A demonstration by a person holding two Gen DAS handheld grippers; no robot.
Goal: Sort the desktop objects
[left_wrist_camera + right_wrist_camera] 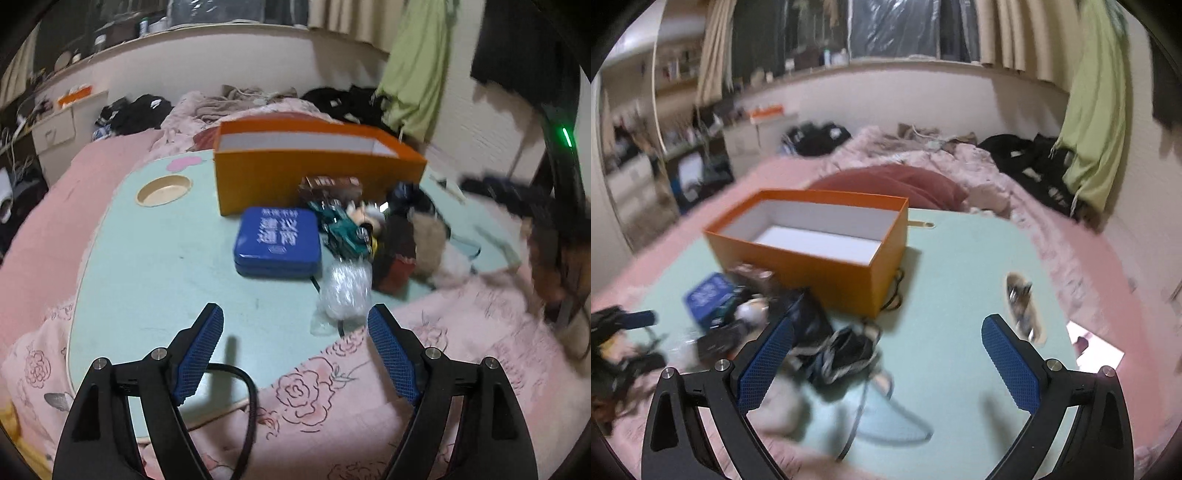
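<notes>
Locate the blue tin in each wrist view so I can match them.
Left wrist: blue tin sits centre frame, just in front of the orange box.
Right wrist: blue tin at left, blurred, partly behind clutter.
Shared landmark: the orange box.

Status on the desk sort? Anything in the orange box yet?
Done: nothing visible. The orange box shows a bare white inside.
In hand: nothing. The left gripper and the right gripper are both open and hold nothing.
Left: everything. The blue tin, green toy truck, clear plastic wrap and the dark blurred clutter beside them all sit on the mint table.
</notes>
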